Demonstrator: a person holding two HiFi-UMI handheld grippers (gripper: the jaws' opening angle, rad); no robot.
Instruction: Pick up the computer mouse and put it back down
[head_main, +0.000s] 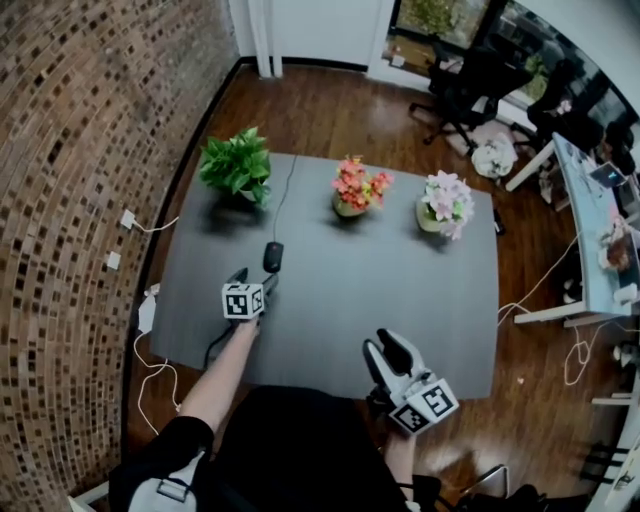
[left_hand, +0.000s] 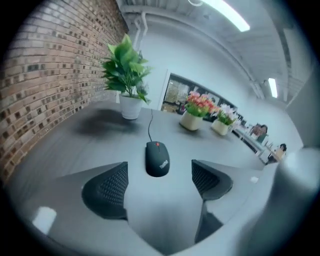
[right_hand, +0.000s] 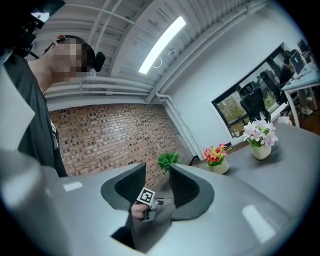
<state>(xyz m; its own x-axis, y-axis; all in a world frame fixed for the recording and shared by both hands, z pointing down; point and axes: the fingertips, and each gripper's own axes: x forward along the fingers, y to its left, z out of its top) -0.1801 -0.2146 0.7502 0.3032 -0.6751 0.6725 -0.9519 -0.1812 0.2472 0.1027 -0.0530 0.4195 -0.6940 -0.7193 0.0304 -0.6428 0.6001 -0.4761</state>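
A black wired computer mouse (head_main: 273, 256) lies flat on the grey table (head_main: 400, 290), its cable running away toward the far edge. In the left gripper view the mouse (left_hand: 157, 159) rests on the tabletop just ahead of the jaws, touching neither pad. My left gripper (head_main: 255, 279) (left_hand: 159, 170) is open and tilted down at the mouse from the near side. My right gripper (head_main: 383, 345) (right_hand: 157, 177) hovers by the table's near edge, pointing level, jaws a little apart and holding nothing.
Three pots line the table's far side: a green plant (head_main: 237, 163), orange-pink flowers (head_main: 358, 187) and white-pink flowers (head_main: 446, 203). A brick wall (head_main: 70, 200) runs along the left. Office chairs (head_main: 460, 85) and a white desk (head_main: 590, 230) stand to the right.
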